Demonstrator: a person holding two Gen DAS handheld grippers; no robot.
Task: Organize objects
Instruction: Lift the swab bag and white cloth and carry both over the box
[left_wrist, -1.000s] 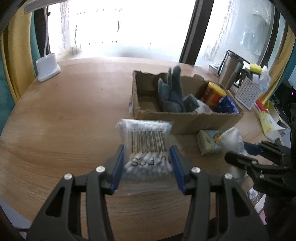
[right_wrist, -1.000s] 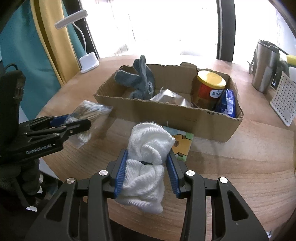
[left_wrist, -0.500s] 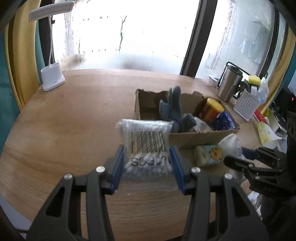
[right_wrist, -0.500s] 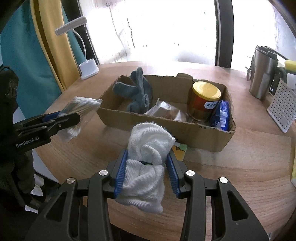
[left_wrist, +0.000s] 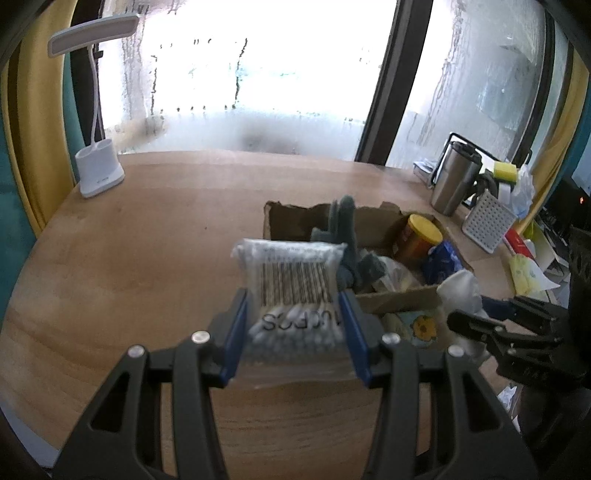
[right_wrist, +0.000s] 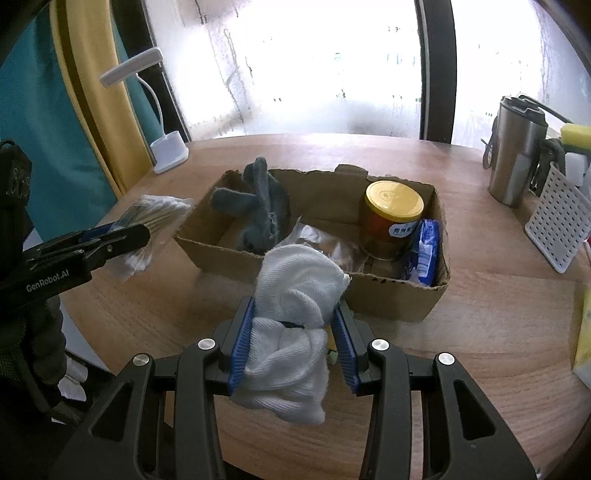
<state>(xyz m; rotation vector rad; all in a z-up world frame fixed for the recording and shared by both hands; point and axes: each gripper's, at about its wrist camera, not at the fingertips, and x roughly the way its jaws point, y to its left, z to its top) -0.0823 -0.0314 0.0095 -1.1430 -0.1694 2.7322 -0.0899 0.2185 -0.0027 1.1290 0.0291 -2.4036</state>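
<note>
Both hand-held grippers have lifted, so the torn brown cardboard box (right_wrist: 399, 299) now sits lower and farther off on the round wooden worktop (left_wrist: 155, 251). Left hand-held gripper (left_wrist: 295, 325) is clamped on a clear crinkly plastic bag of cotton swabs (left_wrist: 291, 280), held above the worktop beside the box. Right hand-held gripper (right_wrist: 295, 336) pinches a bunched white ribbed cloth (right_wrist: 295, 295) before the box's near wall. Inside lie a fuzzy grey glove (right_wrist: 258, 206), a yellow-lidded jar (right_wrist: 391, 218) and a blue packet (right_wrist: 424, 251); the bag's lettering is blurred.

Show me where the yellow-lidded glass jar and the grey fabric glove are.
yellow-lidded glass jar (right_wrist: 393, 202): right wrist view, on its lid.
grey fabric glove (right_wrist: 263, 206): right wrist view, on its palm.
</note>
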